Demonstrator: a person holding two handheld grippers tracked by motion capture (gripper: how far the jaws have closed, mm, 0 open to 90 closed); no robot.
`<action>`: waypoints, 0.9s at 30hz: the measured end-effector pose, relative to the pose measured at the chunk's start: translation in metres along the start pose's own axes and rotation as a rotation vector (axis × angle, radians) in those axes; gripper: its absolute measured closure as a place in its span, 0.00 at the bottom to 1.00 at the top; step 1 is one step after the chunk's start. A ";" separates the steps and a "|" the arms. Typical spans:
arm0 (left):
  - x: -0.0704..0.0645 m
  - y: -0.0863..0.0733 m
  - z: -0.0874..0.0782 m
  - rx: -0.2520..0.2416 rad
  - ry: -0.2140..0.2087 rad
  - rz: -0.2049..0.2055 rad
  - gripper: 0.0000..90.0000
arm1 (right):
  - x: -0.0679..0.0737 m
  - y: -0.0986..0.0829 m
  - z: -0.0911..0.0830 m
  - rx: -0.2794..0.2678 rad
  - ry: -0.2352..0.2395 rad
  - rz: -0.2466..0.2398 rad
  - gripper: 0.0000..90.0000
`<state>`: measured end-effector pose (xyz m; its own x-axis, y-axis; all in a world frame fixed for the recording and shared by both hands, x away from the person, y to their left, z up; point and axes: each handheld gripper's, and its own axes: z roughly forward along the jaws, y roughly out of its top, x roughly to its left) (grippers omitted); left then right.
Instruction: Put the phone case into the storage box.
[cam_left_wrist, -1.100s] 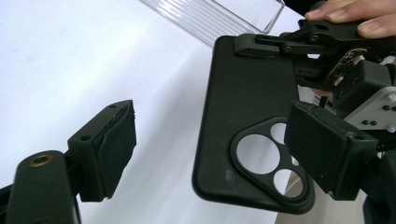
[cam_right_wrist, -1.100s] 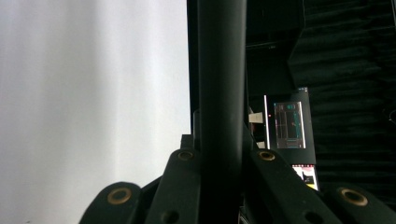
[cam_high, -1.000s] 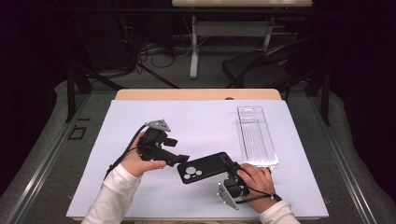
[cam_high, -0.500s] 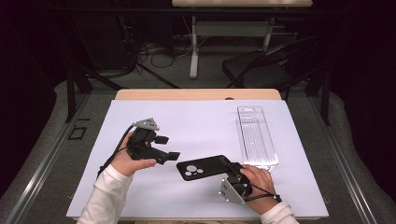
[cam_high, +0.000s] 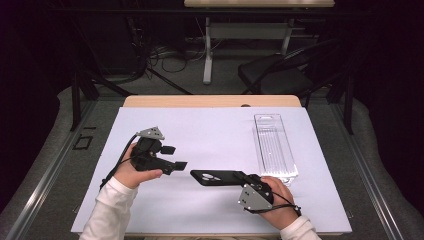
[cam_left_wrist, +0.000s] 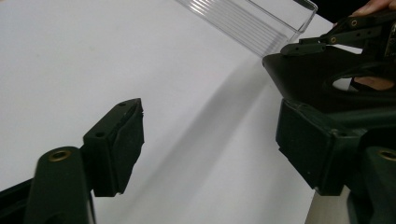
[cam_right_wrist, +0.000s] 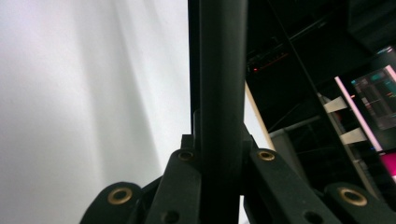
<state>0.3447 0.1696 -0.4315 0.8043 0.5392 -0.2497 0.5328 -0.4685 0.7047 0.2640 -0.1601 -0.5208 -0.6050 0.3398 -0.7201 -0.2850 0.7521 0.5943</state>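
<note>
A black phone case (cam_high: 217, 177) with camera cut-outs hangs flat just above the white mat, its left end free. My right gripper (cam_high: 245, 178) is shut on its right end. In the right gripper view the case (cam_right_wrist: 219, 70) stands edge-on, pinched in my gripper (cam_right_wrist: 219, 154). My left gripper (cam_high: 175, 157) is open, a short way left of the case and not touching it. The left gripper view has its jaws wide apart (cam_left_wrist: 212, 140) with bare mat between them, and the case (cam_left_wrist: 308, 74) off to the right.
A clear plastic tray (cam_high: 274, 145) lies lengthwise on the right of the white mat (cam_high: 225, 125), just behind my right hand; the same tray (cam_left_wrist: 252, 23) is at the top of the left gripper view. Chairs and desk legs stand beyond the table's far edge.
My left gripper has drawn back to the left, away from the case's left end. The right gripper keeps its hold on the case, which has shifted slightly.
</note>
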 end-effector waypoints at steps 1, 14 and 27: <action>0.000 -0.001 0.000 0.003 -0.006 -0.003 0.31 | -0.001 0.000 -0.001 0.001 0.007 0.016 0.97; -0.001 -0.001 0.000 -0.001 -0.012 0.006 0.37 | -0.009 -0.006 -0.001 -0.062 0.102 0.261 0.97; -0.011 0.002 0.004 -0.014 -0.051 0.043 0.38 | -0.014 -0.012 0.001 -0.113 0.176 0.449 0.97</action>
<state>0.3383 0.1601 -0.4301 0.8387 0.4825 -0.2525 0.4944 -0.4803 0.7245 0.2768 -0.1736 -0.5182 -0.8004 0.5080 -0.3182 -0.0405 0.4838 0.8742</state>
